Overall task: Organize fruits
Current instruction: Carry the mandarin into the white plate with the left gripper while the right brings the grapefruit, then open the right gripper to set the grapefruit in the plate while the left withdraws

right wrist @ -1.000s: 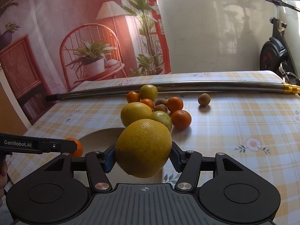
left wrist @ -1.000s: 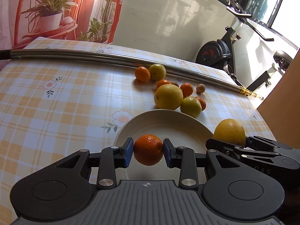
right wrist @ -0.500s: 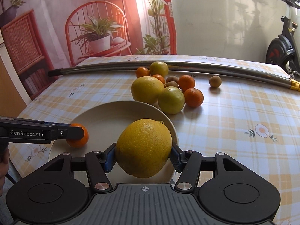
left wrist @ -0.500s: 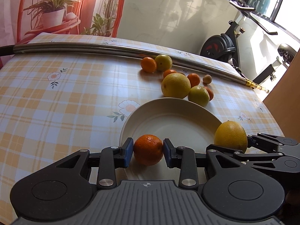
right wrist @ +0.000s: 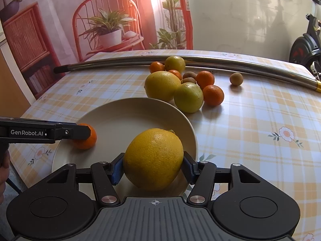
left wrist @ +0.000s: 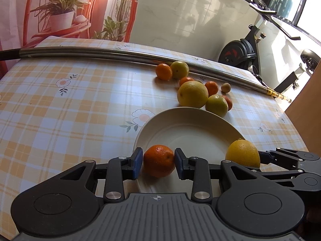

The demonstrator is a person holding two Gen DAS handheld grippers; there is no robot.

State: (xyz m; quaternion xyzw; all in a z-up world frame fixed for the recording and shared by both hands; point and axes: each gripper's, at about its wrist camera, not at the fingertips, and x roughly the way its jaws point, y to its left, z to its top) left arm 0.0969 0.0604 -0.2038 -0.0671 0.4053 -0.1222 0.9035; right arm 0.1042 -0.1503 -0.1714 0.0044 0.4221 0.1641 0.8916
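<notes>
My left gripper is shut on a small orange mandarin, low over the near-left rim of the cream plate. It also shows in the right wrist view. My right gripper is shut on a large yellow orange, low over the plate's near-right edge. That orange also shows in the left wrist view. I cannot tell whether either fruit touches the plate.
A pile of loose fruit lies just beyond the plate: a big yellow orange, green-yellow citrus, mandarins, brown kiwis. One kiwi sits apart. A long metal pole lies across the table's far side. Checked tablecloth covers the table.
Both grippers have moved down and forward over the plate with their fruits still held. The fruits now sit lower, close to the plate's surface.
</notes>
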